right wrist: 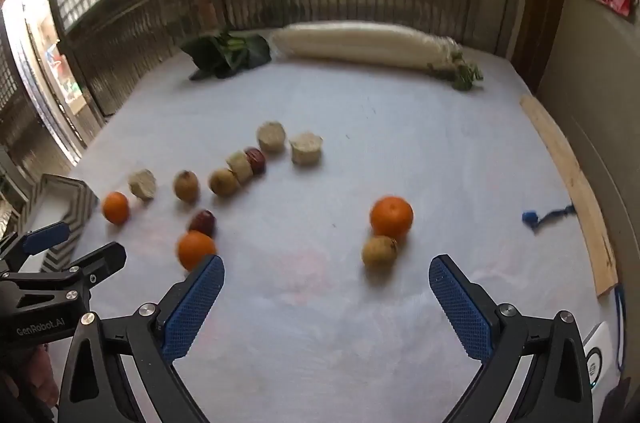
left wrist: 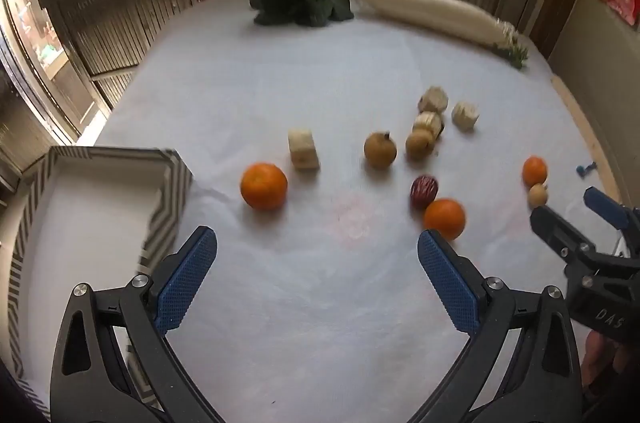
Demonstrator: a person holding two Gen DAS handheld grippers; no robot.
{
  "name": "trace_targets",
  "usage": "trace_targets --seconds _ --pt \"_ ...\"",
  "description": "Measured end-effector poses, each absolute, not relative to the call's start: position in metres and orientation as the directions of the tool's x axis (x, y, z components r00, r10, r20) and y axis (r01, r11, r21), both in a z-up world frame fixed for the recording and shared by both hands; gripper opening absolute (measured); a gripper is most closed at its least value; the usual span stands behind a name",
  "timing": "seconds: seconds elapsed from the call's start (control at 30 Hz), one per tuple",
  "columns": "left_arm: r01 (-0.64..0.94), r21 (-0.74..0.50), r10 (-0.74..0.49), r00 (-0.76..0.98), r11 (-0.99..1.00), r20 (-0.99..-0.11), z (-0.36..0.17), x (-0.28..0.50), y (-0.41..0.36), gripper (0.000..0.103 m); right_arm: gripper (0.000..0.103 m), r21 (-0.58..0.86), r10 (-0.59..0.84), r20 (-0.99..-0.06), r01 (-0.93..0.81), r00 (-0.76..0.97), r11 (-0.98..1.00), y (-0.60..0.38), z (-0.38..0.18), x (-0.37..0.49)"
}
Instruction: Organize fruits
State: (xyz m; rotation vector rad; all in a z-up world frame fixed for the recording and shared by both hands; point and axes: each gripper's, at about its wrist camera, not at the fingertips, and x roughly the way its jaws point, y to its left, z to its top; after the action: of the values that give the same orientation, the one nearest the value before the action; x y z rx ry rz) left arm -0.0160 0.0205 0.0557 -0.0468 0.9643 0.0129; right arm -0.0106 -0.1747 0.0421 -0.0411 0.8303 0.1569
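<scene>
Left tool point(left wrist: 318, 249) spread wide, blue ribbed pads apart, hovering over the white cloth-covered table point(left wrist: 320, 323), nothing between them. Right tool point(right wrist: 326, 277) likewise spread and empty, above the same cloth.

Just left of the left tool: a rectangular tray with a grey-and-white zigzag rim and white inside point(left wrist: 168, 191), nothing in it.

Scattered across the middle of the table: a round orange point(left wrist: 264, 186) nearest the tray, with a pale cut corn-cob chunk point(left wrist: 303, 149) just beside it; two brownish round fruits point(left wrist: 380, 150), point(left wrist: 417, 143) side by side; more pale corn chunks point(left wrist: 433, 99) behind them. Closer in, a dark red jujube point(left wrist: 424, 188) touching a second orange point(left wrist: 445, 218), near the left tool's right pad.

Ahead of the right tool: a third orange point(right wrist: 391, 216) touching a small tan round fruit point(right wrist: 379, 251).

At the far edge: dark leafy greens point(left wrist: 298, 1) and a long white radish point(left wrist: 432, 13).
</scene>
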Motion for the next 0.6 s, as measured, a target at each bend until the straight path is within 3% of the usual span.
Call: trace_targets --seconds 0.6 --pt "-0.055 -0.044 -0.003 0.596 0.998 -0.803 0.080 -0.023 0.032 0.101 0.099 0.033 0.202 -0.716 -0.257 0.669 0.966 -0.146 0.064 -0.023"
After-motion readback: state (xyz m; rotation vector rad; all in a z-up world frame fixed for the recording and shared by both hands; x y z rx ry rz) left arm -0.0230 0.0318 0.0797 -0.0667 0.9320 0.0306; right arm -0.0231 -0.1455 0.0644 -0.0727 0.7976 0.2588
